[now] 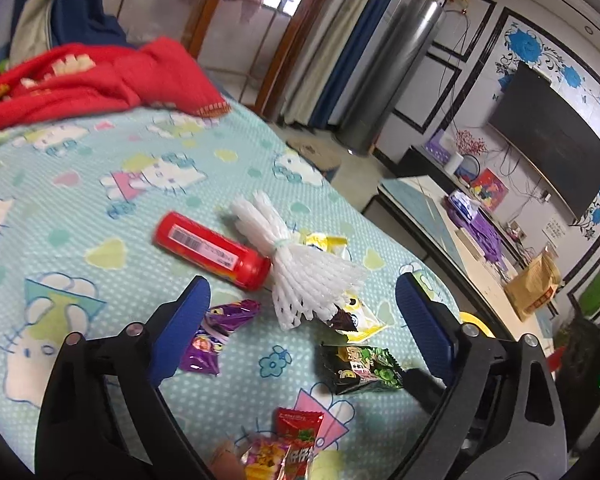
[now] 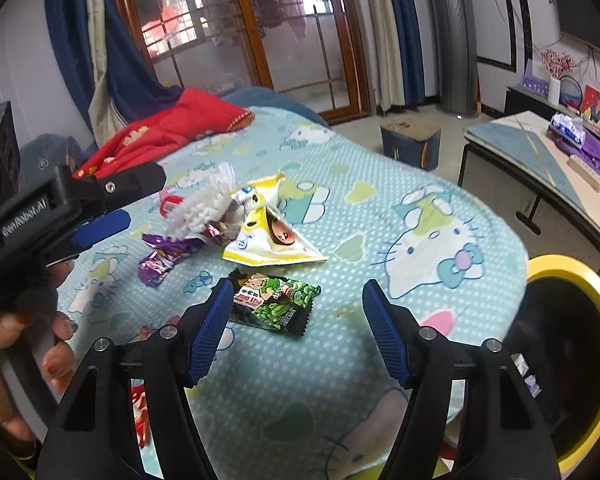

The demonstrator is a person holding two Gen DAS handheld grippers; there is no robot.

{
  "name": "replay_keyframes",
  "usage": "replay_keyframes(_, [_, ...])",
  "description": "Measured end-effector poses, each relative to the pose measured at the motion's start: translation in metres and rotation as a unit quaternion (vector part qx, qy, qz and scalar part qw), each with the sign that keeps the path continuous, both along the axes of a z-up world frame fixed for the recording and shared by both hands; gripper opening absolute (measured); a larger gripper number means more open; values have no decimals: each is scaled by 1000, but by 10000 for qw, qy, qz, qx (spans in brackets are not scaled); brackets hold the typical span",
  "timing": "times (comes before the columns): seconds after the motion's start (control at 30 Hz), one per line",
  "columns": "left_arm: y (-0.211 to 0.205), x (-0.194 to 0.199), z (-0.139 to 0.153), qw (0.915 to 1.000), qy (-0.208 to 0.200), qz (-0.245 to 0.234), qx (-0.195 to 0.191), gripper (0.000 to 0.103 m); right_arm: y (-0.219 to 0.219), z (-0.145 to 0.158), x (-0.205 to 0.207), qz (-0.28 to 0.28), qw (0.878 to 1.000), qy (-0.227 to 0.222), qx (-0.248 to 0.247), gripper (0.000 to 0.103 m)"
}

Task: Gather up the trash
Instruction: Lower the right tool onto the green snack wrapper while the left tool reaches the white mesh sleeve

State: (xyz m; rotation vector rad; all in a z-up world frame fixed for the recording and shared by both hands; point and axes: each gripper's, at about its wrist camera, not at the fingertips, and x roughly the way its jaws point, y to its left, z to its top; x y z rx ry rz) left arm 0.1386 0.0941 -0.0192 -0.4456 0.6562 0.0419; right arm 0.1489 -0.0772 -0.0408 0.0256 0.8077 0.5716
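Observation:
Trash lies on a Hello Kitty bed sheet [image 1: 80,208]. A red bottle [image 1: 212,250] lies beside a white foam net [image 1: 300,276]. A yellow wrapper [image 2: 274,232], a purple wrapper [image 1: 210,336], a green-black wrapper [image 2: 276,304] and red wrappers [image 1: 298,436] lie around them. My left gripper [image 1: 302,312] is open above the pile, the foam net between its fingers. My right gripper [image 2: 298,320] is open, just over the green-black wrapper. The left gripper also shows in the right wrist view [image 2: 100,220].
A yellow-rimmed bin [image 2: 572,344] stands at the bed's right edge. A red blanket [image 1: 100,76] lies at the far end. A low table [image 2: 540,160] with purple items stands to the right, a stool [image 2: 410,140] beyond the bed.

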Motion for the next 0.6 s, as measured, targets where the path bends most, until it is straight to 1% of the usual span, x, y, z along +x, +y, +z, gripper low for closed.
replay_keyframes(0.13, [6, 14, -7, 9993, 186, -74, -312, 81, 4, -13, 8, -14, 9996, 265, 54, 61])
replay_keyframes(0.23, [10, 21, -15, 9980, 359, -110, -507, 77, 5, -23, 12, 4, 9987, 502, 121, 56])
replay_keyframes(0.33, [10, 26, -20, 9970, 452, -170, -604, 73, 2, -27, 11, 13, 9984, 532, 184, 54])
replay_keyframes(0.37, [10, 28, -21, 9967, 476, -192, -634, 72, 1, -27, 10, 32, 9984, 536, 194, 49])
replay_keyframes(0.43, [9, 29, -24, 9959, 505, -240, -710, 66, -2, -28, 9, 47, 9980, 584, 249, 45])
replay_keyframes(0.5, [6, 30, -27, 9951, 543, -293, -771, 62, -4, -28, 7, 67, 9978, 604, 276, 43])
replay_keyframes(0.57, [4, 30, -29, 9948, 552, -326, -788, 56, -5, -28, 3, 117, 9978, 596, 272, 38])
replay_keyframes(0.6, [3, 29, -30, 9946, 555, -338, -811, 52, -5, -28, 2, 135, 9977, 596, 277, 37])
